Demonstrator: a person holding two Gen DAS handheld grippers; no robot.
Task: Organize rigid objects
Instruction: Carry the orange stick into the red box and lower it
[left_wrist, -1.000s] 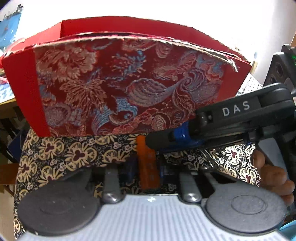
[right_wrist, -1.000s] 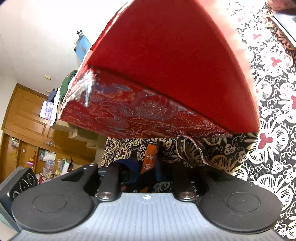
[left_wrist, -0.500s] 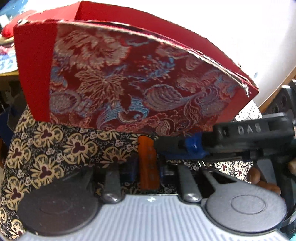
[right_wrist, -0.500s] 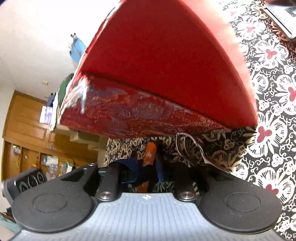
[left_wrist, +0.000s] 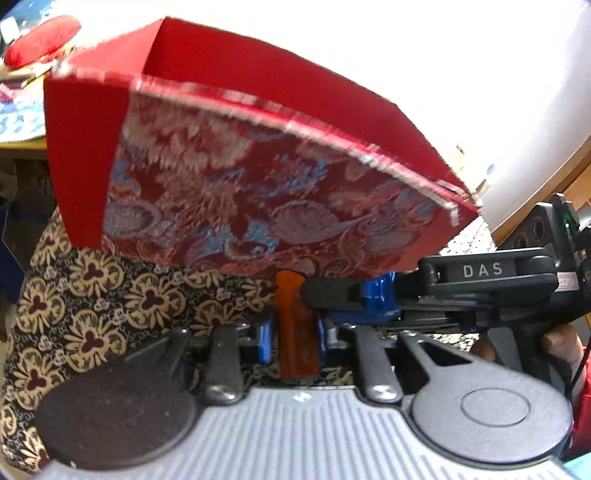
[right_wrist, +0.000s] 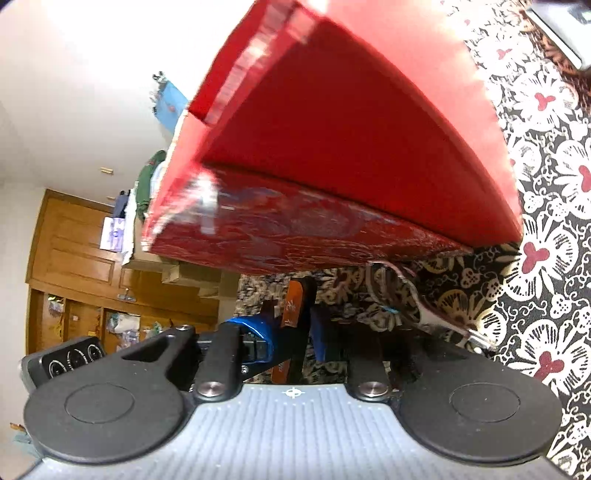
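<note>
Above the floral cloth (left_wrist: 92, 288), a brocade-faced red box (left_wrist: 258, 206) hangs tilted.

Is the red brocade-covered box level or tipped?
Tipped. In the left wrist view the red brocade-covered box slants, its left end high, right end low, above the floral cloth.

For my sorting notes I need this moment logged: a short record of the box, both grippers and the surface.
box: red box, brocade side, tilted
tab: orange tab at the box's lower edge
left gripper: shut on the orange tab
right gripper: jaws just closing, shut on the same tab
surface: floral cloth beneath
</note>
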